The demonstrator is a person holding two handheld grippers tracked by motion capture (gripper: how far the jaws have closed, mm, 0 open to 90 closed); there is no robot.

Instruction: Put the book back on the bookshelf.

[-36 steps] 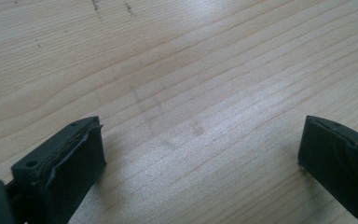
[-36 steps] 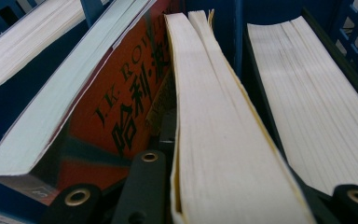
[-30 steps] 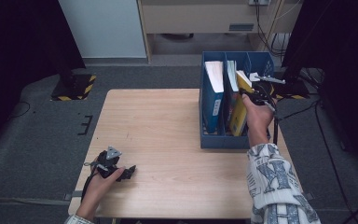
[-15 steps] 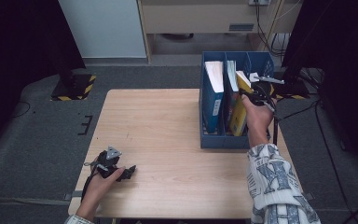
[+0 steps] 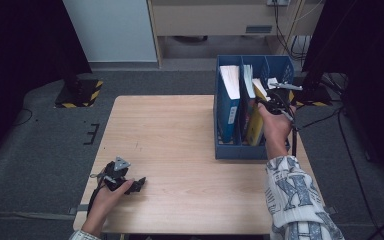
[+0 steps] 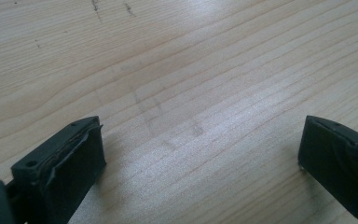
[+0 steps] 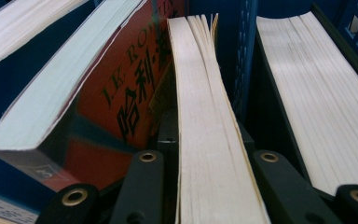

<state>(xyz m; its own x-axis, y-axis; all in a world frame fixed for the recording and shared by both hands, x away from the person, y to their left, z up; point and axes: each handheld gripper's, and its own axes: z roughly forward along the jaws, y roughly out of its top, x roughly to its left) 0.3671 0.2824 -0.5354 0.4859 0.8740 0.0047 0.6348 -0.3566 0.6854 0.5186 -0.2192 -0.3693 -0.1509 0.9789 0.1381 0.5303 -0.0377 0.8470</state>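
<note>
Right hand-held gripper (image 5: 271,101): held over the blue file rack (image 5: 230,150) at the far right of the counter (image 5: 180,135). In the right gripper view its two black jaws are clamped on the fore-edge of a cream-paged book (image 7: 205,121), the page block passing straight up between them. In the high view this book shows a yellow cover (image 5: 255,131) and leans in the rack's middle compartment, with the right hand (image 5: 275,127) just behind it and a patterned sleeve (image 5: 292,195) trailing toward the near edge.

Red-covered book (image 7: 121,93): just beside the clamped book, in the same compartment, tilted, pale page edge uppermost, printed lettering on the cover.

Third book (image 7: 317,93): beyond a blue divider (image 7: 243,60), in the neighbouring compartment, pages facing up.

Blue-covered book (image 5: 228,107): left compartment of the rack in the high view, standing with white page edges toward the camera.

Left hand-held gripper (image 5: 139,183): lying low on the counter at the near left corner, well apart from the rack, left hand (image 5: 111,192) around it. In the left gripper view its jaws stand wide apart with only bare pale wood grain between them.

Surroundings: grey carpeted floor (image 5: 40,150) around the counter; a black-and-yellow striped base (image 5: 80,95) off the far left corner.
</note>
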